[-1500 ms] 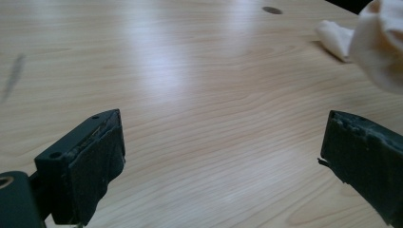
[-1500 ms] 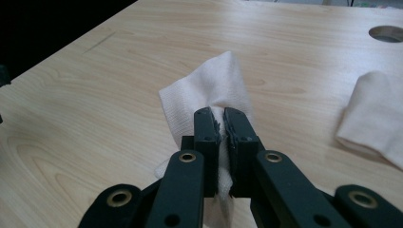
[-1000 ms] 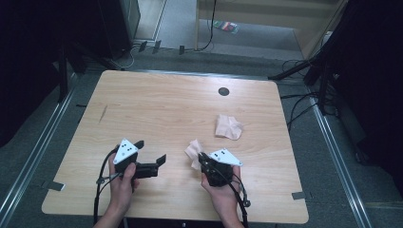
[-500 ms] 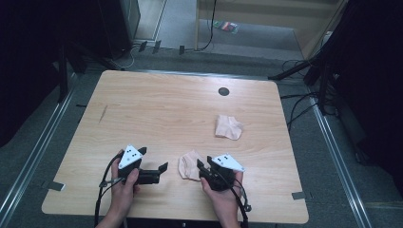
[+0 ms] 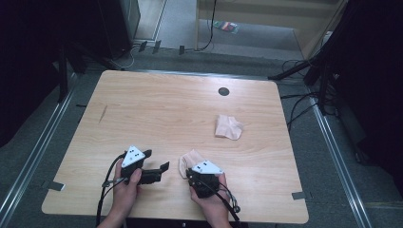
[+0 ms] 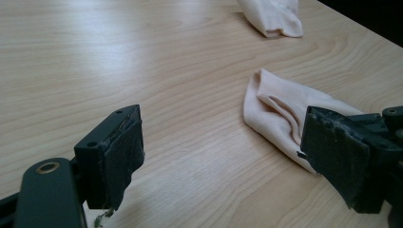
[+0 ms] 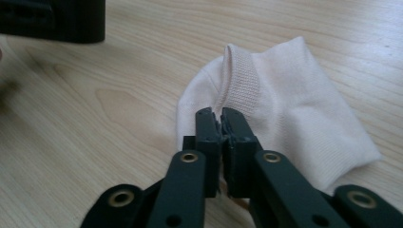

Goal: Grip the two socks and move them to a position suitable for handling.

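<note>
A pale pink sock (image 5: 190, 159) lies flat on the wooden table (image 5: 166, 109) near its front edge. My right gripper (image 5: 190, 173) is just behind it, and its jaws have closed together on the sock's (image 7: 285, 104) near edge, where a fold of cloth rises to the right gripper (image 7: 221, 118). My left gripper (image 5: 157, 160) sits to the left, pointing at the sock. Its jaws have just been closing a little but still stand wide. In the left gripper view the sock (image 6: 280, 104) lies ahead of the left gripper (image 6: 228, 142), near its right jaw and untouched. A second sock (image 5: 228, 127) lies farther back.
A dark round hole (image 5: 223, 91) marks the table's far side. The second sock (image 6: 275, 16) shows at the top of the left gripper view. A black jaw of the left gripper (image 7: 52, 19) crosses the top left of the right gripper view. Cables trail from both grippers.
The sock came down toward the front edge and now lies flat. The right gripper let it go, sank and closed on its edge. The left gripper hardly moved.
</note>
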